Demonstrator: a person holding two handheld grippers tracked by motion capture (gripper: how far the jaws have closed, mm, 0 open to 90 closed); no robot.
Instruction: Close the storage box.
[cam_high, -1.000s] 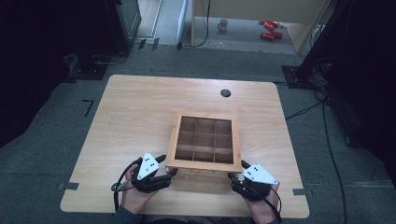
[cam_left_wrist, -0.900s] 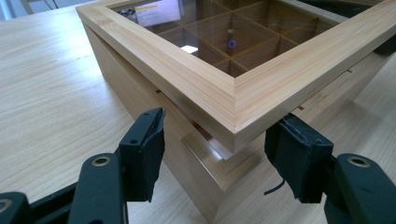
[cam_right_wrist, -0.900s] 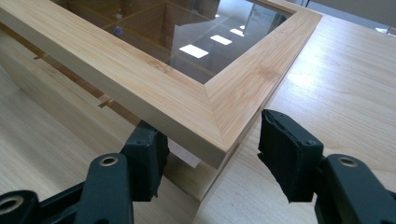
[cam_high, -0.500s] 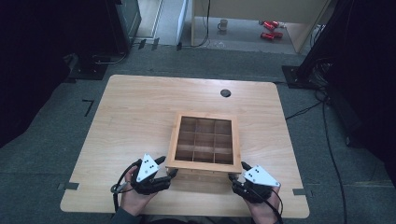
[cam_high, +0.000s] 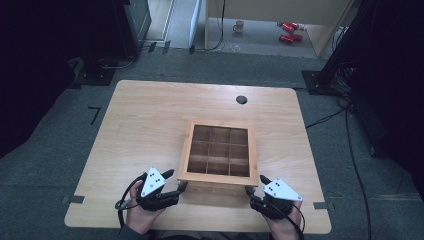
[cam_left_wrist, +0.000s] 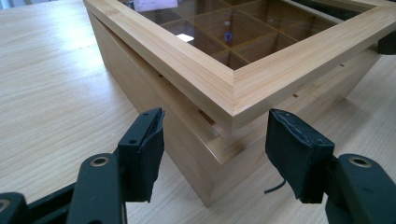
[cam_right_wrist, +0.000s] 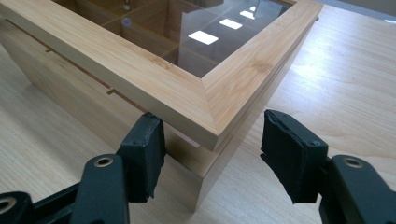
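At the near edge of the table (cam_high: 150, 115), the left gripper (cam_high: 176, 184) and right gripper (cam_high: 252, 191), jaws just opening and spread apart, each straddle a near corner of the wooden box (cam_high: 218, 150) without pressing it.

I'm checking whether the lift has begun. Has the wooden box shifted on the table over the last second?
No. In the high view the wooden box sits at the same spot relative to the round hole in the table.
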